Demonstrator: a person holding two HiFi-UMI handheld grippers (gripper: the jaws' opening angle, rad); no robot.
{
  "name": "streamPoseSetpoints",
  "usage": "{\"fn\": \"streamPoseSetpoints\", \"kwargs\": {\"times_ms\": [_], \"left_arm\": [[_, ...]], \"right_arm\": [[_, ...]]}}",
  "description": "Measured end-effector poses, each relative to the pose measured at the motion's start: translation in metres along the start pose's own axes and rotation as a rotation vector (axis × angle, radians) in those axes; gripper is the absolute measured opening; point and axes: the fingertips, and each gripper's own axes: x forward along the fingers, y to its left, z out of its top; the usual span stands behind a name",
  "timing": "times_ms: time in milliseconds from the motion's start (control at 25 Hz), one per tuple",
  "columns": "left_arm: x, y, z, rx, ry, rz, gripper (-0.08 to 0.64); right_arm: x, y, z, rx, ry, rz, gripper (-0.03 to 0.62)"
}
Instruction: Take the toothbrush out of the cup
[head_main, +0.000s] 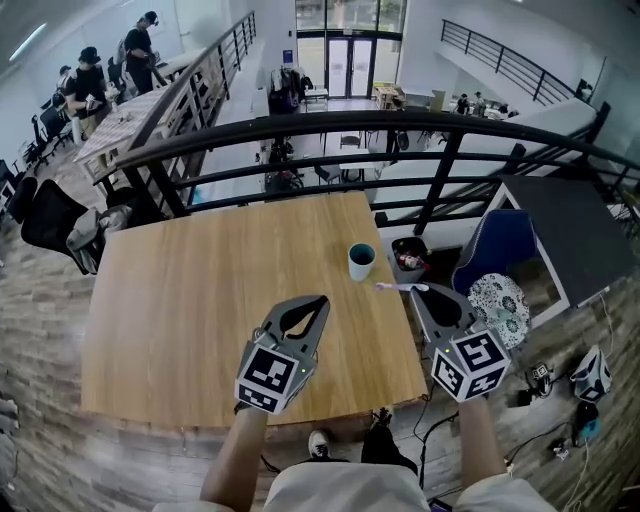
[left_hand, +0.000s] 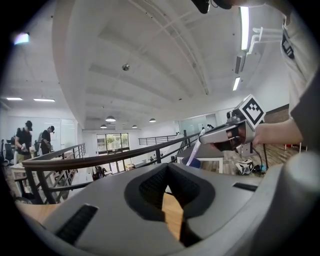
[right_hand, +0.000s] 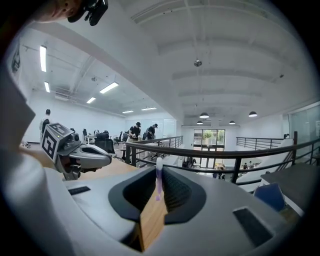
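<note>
Closest to us are our two grippers, marker cubes up, so let's take stock from the big things down. Wooden table (head_main: 200, 300) spreads ahead, bare apart from one item near its far right side. Left gripper (head_main: 322, 300) hovers over the boards with its jaws together and nothing between them. It is just standing by. Right gripper (head_main: 418, 291) is pinched narrow on a thin handle, off by the table's right edge. Next, the cup (head_main: 361, 262): upright on the wood and looking empty from up here. And the smallest, the toothbrush (head_main: 400, 288): it's out, jutting from the right jaws' tips, just beside the cup and apart from its rim.

We judge the lift as good as done, so now it's about finishing clean. We want that pinch kept firm, because a slim handle gripped near one end can swivel. We'd carry it well away from the cup so the free end can't clip the rim and tip it, then lower it flat onto bare wood before opening.
</note>
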Motion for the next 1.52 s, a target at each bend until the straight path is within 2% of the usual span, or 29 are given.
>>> {"fn": "streamPoseSetpoints", "kwargs": {"times_ms": [680,1520], "left_arm": [[-0.032,-0.024,0.039,0.064,-0.058,-0.054,0.018],[-0.041,-0.032,0.038,0.078,-0.059,-0.069,0.018]], "right_arm": [[-0.066,0.026,0.025,0.010,-0.056,-0.081,0.044],[-0.081,0.036,0.032,-0.007,-0.064,-0.097,0.043]]}}
